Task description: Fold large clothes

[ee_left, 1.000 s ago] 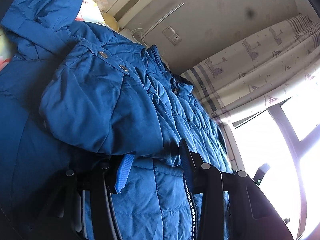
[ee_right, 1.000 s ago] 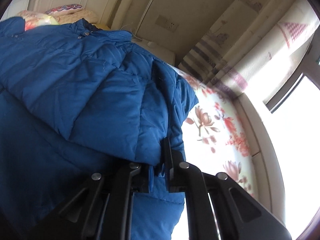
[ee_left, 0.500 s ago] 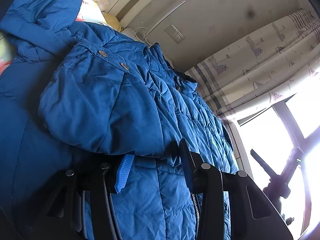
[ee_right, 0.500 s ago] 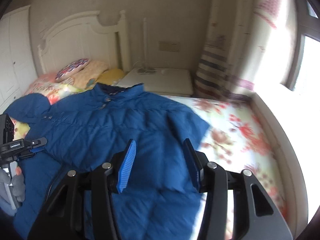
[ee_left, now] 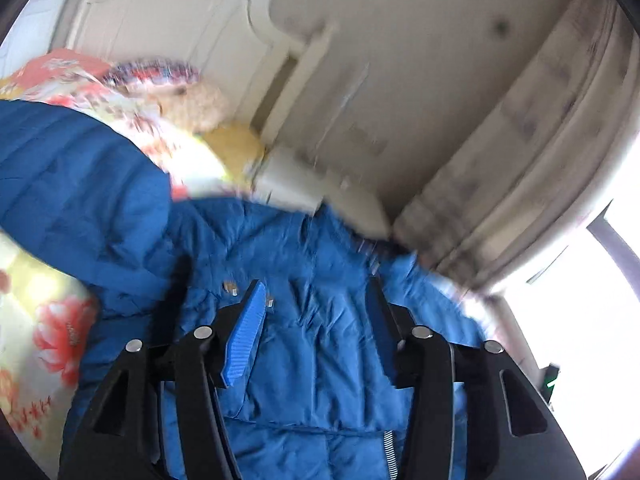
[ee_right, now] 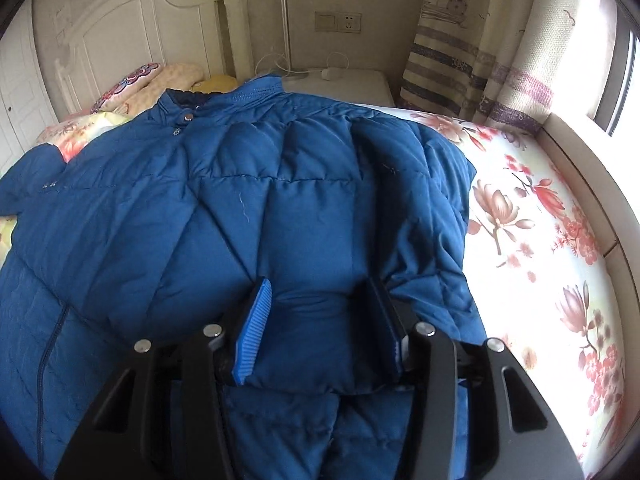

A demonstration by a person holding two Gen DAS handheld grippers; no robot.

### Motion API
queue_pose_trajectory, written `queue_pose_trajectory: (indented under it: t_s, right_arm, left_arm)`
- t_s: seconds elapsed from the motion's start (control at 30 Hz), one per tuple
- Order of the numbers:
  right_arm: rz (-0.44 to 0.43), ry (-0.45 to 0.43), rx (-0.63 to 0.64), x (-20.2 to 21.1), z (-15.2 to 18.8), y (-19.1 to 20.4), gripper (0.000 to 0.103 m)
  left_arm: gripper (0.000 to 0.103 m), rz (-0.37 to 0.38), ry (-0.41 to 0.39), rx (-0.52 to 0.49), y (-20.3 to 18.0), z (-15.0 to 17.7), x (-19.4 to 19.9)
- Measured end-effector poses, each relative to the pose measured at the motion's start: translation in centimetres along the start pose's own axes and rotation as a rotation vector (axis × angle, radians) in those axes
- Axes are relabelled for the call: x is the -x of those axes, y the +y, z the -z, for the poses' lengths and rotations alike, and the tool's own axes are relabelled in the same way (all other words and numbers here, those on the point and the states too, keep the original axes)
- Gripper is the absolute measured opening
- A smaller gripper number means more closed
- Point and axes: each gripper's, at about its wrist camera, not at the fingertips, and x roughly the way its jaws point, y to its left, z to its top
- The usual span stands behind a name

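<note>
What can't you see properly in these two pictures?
- Left wrist view: smeared by motion, so the snaps on the coat are unclear.
- Right wrist view: the coat's hem is cut off by the bottom edge and hidden behind the right gripper.
- Right wrist view: the window is washed out by glare.

The left tool (ee_left: 316, 300), jaws just opening, hangs clear above the blue jacket (ee_left: 320, 360).

Window (ee_right: 616, 60) daylight glares at right; left view motion-blurred, fisheye edges dark.
</note>
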Motion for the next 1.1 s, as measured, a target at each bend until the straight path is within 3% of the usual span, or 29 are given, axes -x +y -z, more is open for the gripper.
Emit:
queue_pose_trajectory:
  t_s: [0.1,0.17,0.27,0.37,0.47,0.53,0.6,0.7,0.8,0.87,0.93,1.0,1.03,1.1]
  right_arm:
    - [-0.010,-0.004,-0.007,0.2,0.3,-0.1,0.049]
    - [-0.010,-0.003,-0.004,0.2,0.3,-0.1,0.049]
    - [-0.061,0.026,-0.002,0.3,-0.1,-0.2,0.055]
    - [-0.111,0.000,-0.058,1.5,-1.9,-1.9,0.054]
    - [-0.073,-0.089,-0.147,2.3,-5.0,-3.9,0.047]
    - [-0.084,-0.102,-0.162,1.3,-7.1,-4.5,0.045]
    - [-0.087,-0.063,-0.168,-0.9,-8.6,-4.7,0.042]
    - [-0.018,0.055,-0.136,-5.3,-9.0,-4.8,0.037]
    - [-0.043,0.089,-0.183,-6.0,-8.9,-5.4,0.037]
    - [-0.027,0.090,-0.205,-5.1,-9.4,-5.3,0.039]
    - [0.004,0.028,-0.174,-4.0,-10.0,-4.8,0.039]
    - [0.045,-0.017,-0.148,-3.9,-10.3,-4.6,0.047]
    - [0.078,0.015,-0.134,-4.9,-10.1,-4.6,0.057]
    - [0.064,0.093,-0.115,-6.9,-9.3,-4.8,0.059]
  left_arm:
    - [0.060,-0.100,0.198,-0.064,0.6,2.4,-4.9]
    - [0.078,-0.109,0.156,-0.171,0.8,4.3,-5.6]
    - [0.092,-0.113,0.173,-0.240,-0.3,4.6,-5.8]
    - [0.094,-0.142,0.181,-0.280,-0.7,5.1,-6.0]
    - [0.094,-0.125,0.178,-0.262,-0.5,4.9,-6.0]
    - [0.094,-0.115,0.175,-0.253,-0.3,4.9,-5.7]
    - [0.094,-0.118,0.176,-0.255,-0.7,5.0,-6.0]
    - [0.094,-0.116,0.176,-0.254,-0.7,5.0,-6.0]
    - [0.095,-0.111,0.176,-0.250,-0.7,4.9,-5.9]
    - [0.096,-0.106,0.177,-0.248,-0.7,4.9,-6.0]
    - [0.096,-0.108,0.179,-0.248,-0.7,4.9,-6.0]
    - [0.096,-0.109,0.179,-0.249,-0.7,4.9,-6.0]
    - [0.096,-0.107,0.178,-0.248,-0.7,4.9,-6.0]
    - [0.096,-0.104,0.177,-0.245,-0.7,4.8,-6.0]
